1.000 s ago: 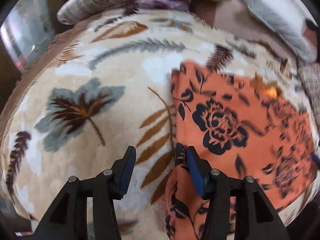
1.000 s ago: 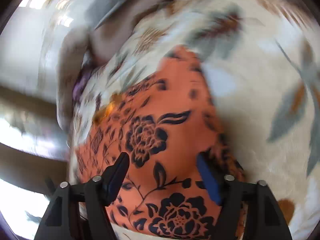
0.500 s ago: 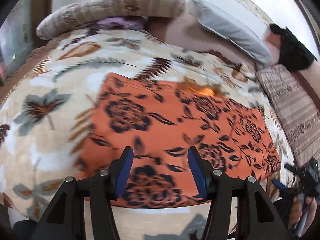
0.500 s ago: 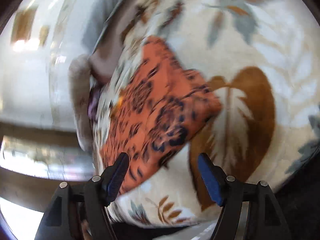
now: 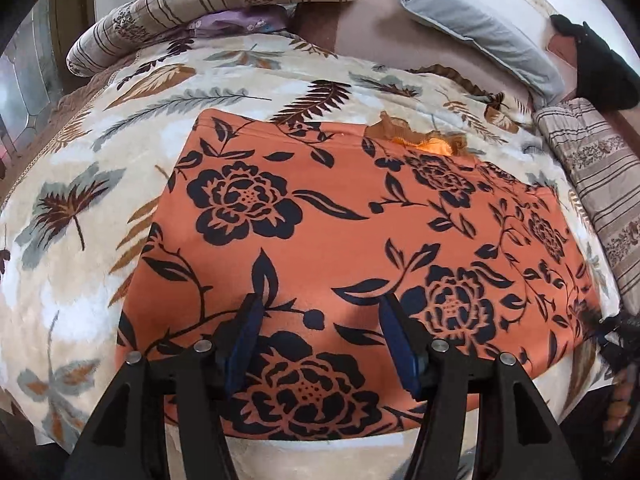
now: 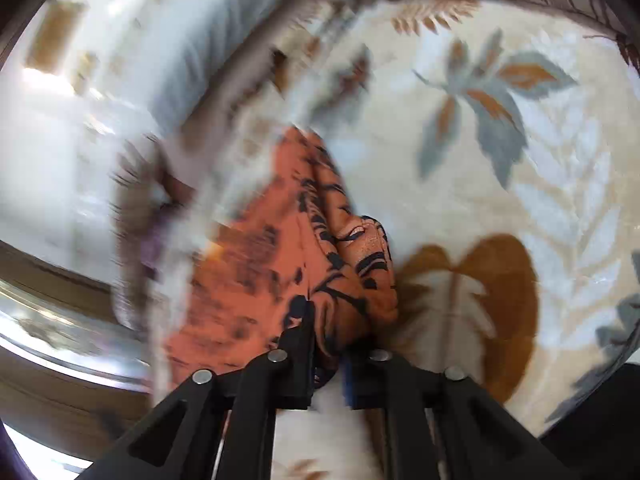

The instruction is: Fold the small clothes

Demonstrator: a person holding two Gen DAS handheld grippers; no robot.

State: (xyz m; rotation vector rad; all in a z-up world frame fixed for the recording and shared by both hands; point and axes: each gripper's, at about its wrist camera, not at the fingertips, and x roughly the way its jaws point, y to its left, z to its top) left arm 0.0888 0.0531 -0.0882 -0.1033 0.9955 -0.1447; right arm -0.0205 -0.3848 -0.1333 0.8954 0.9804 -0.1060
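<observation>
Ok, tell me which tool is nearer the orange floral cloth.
Right. The right tool has just closed on a bunched corner of the orange floral cloth; the left tool hangs open above it, nothing between its pads.

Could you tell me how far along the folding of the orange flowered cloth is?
Early. Done: the orange cloth lies spread flat on the leaf-print blanket. In hand: the right tool has just closed on a bunched corner of it, while the left tool hovers open over the near edge, gripping nothing. Left: no fold shows yet, so all the folding.
</observation>
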